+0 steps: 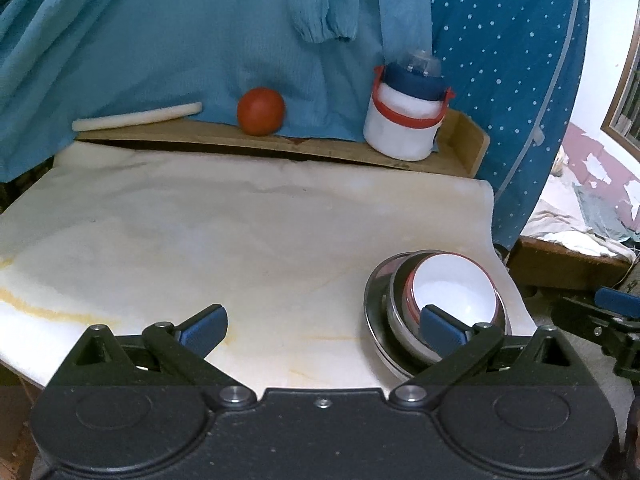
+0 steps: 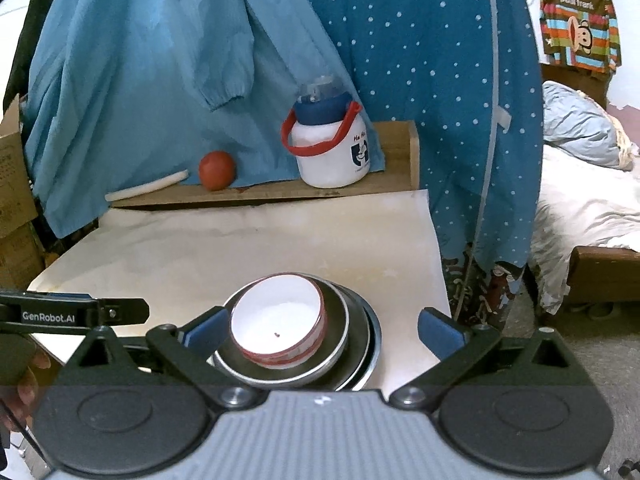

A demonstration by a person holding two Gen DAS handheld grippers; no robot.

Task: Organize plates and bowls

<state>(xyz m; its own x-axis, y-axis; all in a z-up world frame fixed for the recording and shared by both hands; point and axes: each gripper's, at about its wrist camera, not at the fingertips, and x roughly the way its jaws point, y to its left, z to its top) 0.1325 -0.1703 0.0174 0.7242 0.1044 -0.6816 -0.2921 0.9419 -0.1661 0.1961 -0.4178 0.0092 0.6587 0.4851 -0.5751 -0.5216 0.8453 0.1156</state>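
Steel plates sit stacked at the counter's near right corner, a white bowl with a red rim nested on top and apparently empty but for a dark speck. Both the left tongs and the right tongs stand fully open, holding nothing. The stack looks finished; any withdrawal should probably stay clear of the rims to avoid nudging it. Behind, a white jug and a red ball rest on a wooden shelf.

table | pale cover sheet | on it: steel plate, near-right corner
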